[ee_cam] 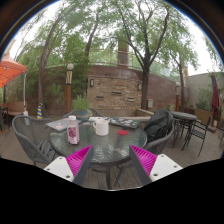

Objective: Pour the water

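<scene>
Camera rides the tongs (112, 160), facing a nearby patio table (100, 148).

Glass patio table (100, 150); metal chairs (30, 140) around; brick wall (115, 90) (trees (140, 35) above)

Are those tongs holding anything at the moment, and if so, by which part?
Nothing is held. The tongs are open with only air between them; the pink bottle and white cup stand beyond them on the glass table.

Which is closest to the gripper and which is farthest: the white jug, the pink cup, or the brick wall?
From the open gripper:
1. White jug, on the glass table just ahead of the fingers.
2. Pink cup, on the table, left of the jug; too close to call against it.
3. Brick wall, far beyond the table.
</scene>
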Tool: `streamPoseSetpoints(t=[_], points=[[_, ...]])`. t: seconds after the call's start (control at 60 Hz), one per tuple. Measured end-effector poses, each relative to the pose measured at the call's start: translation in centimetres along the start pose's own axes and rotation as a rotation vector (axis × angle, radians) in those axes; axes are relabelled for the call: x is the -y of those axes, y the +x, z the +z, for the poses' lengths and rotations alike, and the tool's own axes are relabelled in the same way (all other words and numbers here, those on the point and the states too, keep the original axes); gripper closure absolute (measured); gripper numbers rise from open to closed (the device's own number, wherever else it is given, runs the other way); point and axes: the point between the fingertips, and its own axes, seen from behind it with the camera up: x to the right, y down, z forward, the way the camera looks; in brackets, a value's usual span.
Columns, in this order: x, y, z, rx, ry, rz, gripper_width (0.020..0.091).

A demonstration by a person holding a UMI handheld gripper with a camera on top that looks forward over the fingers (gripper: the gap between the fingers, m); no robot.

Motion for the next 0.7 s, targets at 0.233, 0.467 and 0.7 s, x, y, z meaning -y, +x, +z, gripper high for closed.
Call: streamPoseSetpoints(t=[0.233, 0.467, 0.7], points=[[-0.3, -0.5, 0.5, 0.018, -0.009, -0.012, 0.0273], [-1.2, -1.9, 2.2, 0.07, -0.035, 0.041, 0.0265], [-0.8, -9.4, 8.2, 0.151, 0.033, 0.102, 0.0268]])
